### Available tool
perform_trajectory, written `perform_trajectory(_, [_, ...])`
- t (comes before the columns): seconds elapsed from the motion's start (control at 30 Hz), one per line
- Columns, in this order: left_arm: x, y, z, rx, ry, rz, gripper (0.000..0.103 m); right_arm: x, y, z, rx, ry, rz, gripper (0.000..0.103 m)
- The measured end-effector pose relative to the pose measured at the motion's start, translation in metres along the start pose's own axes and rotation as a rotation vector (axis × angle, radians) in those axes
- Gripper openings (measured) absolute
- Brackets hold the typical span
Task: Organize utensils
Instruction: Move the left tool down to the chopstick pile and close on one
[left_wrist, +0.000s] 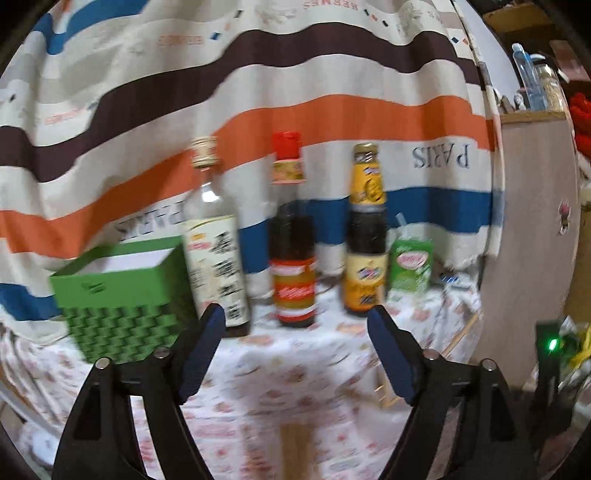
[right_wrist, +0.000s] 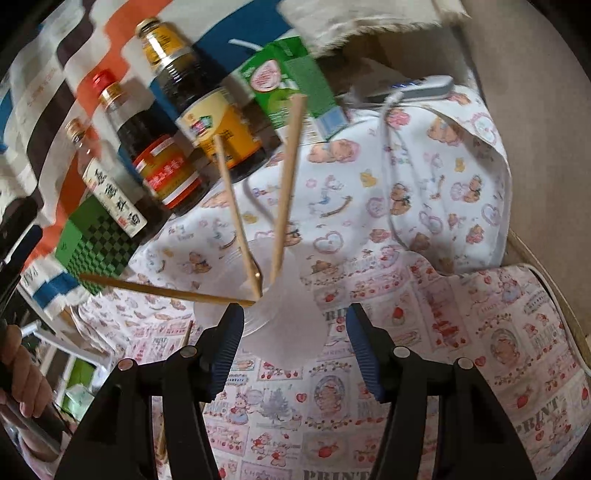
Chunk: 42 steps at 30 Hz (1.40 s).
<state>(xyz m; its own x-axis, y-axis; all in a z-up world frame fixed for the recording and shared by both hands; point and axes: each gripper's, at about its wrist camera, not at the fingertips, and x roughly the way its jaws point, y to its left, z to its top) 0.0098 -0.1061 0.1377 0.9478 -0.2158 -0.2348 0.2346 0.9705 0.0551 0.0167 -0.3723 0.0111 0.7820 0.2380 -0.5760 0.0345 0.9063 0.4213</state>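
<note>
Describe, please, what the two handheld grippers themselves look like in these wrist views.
Both match: the left gripper and right gripper have glossy black angular plastic arms with round silver pivot pins. Each finger carries a long dark blue pad, ribbed on the right gripper. No cables or markings are visible on them.

Black tongs, ribbed blue pads

A clear plastic cup stands on the tabletop, which is covered in a pink printed cloth. Three wooden chopsticks rest in it and fan outward. One chopstick leans far left, almost level. A second tilts up and slightly left. The third rises steeply, leaning slightly right.
</note>
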Motion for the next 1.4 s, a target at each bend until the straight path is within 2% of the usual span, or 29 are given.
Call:
perform_trajectory(0.2, [-0.006,0.045,-0.041,-0.044,0.083,0.079,0.085,0.0,0.015,-0.007,-0.05,-0.011,0.009,0.061])
perform_trajectory(0.3, [-0.007,0.058,-0.061,-0.076,0.105,0.114,0.088,0.008,0.024,-0.014,-0.105,-0.008,-0.016,0.063])
perform_trajectory(0.37, [-0.007,0.064,-0.074,-0.104,0.135,0.097,0.089,0.015,0.026,-0.018,-0.116,0.01,-0.05,0.063])
perform_trajectory(0.47, [-0.005,0.066,-0.087,-0.128,0.157,0.103,0.095,0.022,0.026,-0.021,-0.112,0.037,-0.046,0.063])
perform_trajectory(0.53, [-0.002,0.066,-0.095,-0.131,0.18,0.149,0.098,0.024,0.026,-0.022,-0.115,0.039,-0.051,0.063])
perform_trajectory(0.57, [0.003,0.067,-0.098,-0.131,0.21,0.195,0.102,0.025,0.027,-0.024,-0.118,0.041,-0.055,0.063])
perform_trajectory(0.63, [0.014,0.068,-0.105,-0.138,0.3,0.274,0.102,0.028,0.027,-0.028,-0.112,0.053,-0.063,0.064])
perform_trajectory(0.73, [0.019,0.073,-0.117,-0.168,0.349,0.236,0.102,0.033,0.031,-0.031,-0.126,0.075,-0.064,0.064])
perform_trajectory(0.87, [0.028,0.072,-0.134,-0.173,0.438,0.181,0.102,0.032,0.041,-0.037,-0.173,0.061,-0.096,0.065])
perform_trajectory(0.93, [0.03,0.069,-0.139,-0.156,0.441,0.182,0.102,0.032,0.045,-0.04,-0.185,0.06,-0.096,0.067])
perform_trajectory(1.0, [0.034,0.059,-0.143,-0.084,0.453,0.213,0.097,0.034,0.048,-0.043,-0.191,0.072,-0.092,0.068])
perform_trajectory(1.07, [0.038,0.048,-0.147,-0.04,0.478,0.193,0.088,0.039,0.052,-0.049,-0.2,0.097,-0.089,0.068])
perform_trajectory(1.27, [0.044,0.024,-0.159,-0.02,0.596,0.094,0.06,0.042,0.064,-0.058,-0.259,0.1,-0.115,0.068])
perform_trajectory(1.33, [0.043,0.016,-0.162,-0.018,0.621,0.05,0.055,0.041,0.067,-0.06,-0.281,0.085,-0.129,0.07])
perform_trajectory(1.4, [0.043,0.011,-0.166,0.003,0.638,0.075,0.044,0.039,0.069,-0.062,-0.297,0.067,-0.145,0.071])
